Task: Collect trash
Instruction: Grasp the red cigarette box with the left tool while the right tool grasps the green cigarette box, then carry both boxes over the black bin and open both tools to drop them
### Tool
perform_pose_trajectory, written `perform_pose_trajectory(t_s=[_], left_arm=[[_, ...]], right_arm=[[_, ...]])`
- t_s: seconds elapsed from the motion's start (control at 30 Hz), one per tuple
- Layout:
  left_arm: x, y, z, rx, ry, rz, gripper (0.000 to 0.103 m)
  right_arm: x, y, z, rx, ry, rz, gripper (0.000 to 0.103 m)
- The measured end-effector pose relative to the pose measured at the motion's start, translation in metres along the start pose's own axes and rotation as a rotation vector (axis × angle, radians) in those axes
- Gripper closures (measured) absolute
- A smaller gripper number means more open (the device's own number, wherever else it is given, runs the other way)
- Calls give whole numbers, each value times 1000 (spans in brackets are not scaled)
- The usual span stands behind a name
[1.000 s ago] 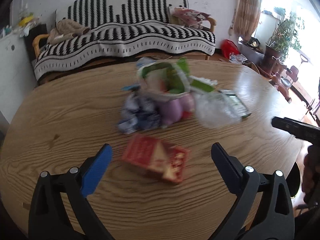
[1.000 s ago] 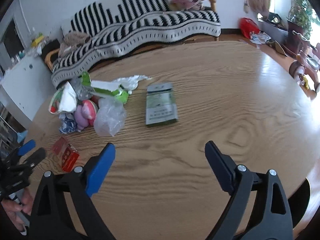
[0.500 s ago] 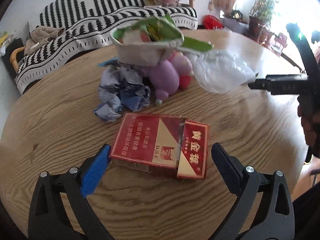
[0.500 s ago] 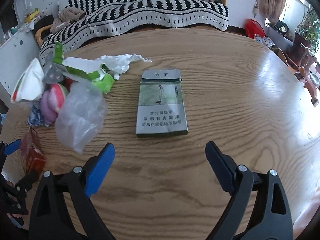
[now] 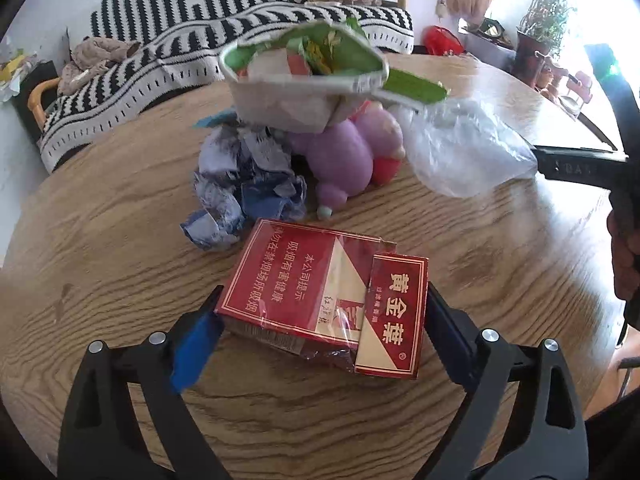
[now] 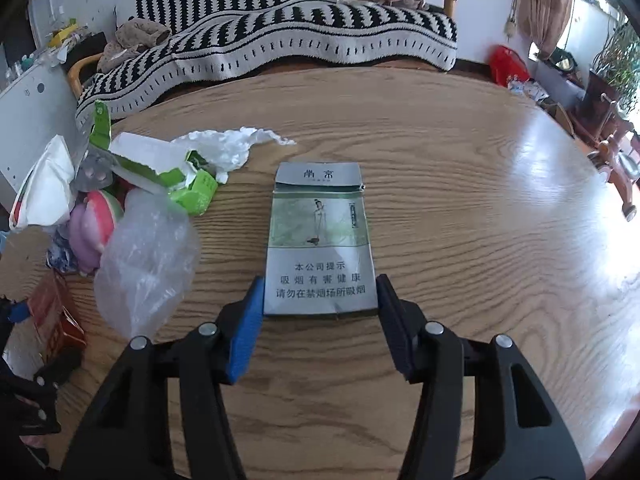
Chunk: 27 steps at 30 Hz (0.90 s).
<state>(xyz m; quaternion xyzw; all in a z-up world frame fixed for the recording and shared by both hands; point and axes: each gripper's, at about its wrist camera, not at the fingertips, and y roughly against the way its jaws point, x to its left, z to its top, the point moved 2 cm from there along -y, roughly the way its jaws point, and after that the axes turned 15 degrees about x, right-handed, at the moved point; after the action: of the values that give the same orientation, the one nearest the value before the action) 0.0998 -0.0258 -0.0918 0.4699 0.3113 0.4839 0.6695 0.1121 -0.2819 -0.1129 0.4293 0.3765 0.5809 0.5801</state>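
Observation:
A red cigarette pack (image 5: 324,292) lies on the wooden table (image 5: 100,240). My left gripper (image 5: 320,312) has its jaws closed against the pack's two sides. A grey-green cigarette pack (image 6: 320,240) lies flat in the right wrist view, and my right gripper (image 6: 320,300) has its jaws closed against its near end. The red pack also shows at the left edge of the right wrist view (image 6: 56,316). Behind it is a trash pile: a torn paper cup (image 5: 304,80), crumpled blue paper (image 5: 244,184), a purple toy (image 5: 344,160) and a clear plastic bag (image 5: 460,148).
A sofa under a black-and-white striped blanket (image 6: 280,36) stands behind the table. Torn green packaging (image 6: 176,176) and white tissue (image 6: 228,148) lie left of the grey-green pack. Plants and clutter (image 6: 600,80) stand at the right by the window.
Both grippers moved forward and closed: the left one from wide open onto the red pack, the right one from wide open onto the grey-green pack.

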Motion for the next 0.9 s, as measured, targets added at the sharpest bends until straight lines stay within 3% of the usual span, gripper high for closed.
perform_pose_trajectory(t_s=[0.33,0.6,0.9], left_arm=[[-38,47,17,-96,-10,-54,13],[-142,70,32,-142,-127,-130,13],[-291,83,29,-173,-285,-300,13]], right_arm=[[-40,52,-29,-82,-46,-14,49],[-120,109,-97,-142,-155,-56,49],[-248,165,-202,-171,-399,-134,49]])
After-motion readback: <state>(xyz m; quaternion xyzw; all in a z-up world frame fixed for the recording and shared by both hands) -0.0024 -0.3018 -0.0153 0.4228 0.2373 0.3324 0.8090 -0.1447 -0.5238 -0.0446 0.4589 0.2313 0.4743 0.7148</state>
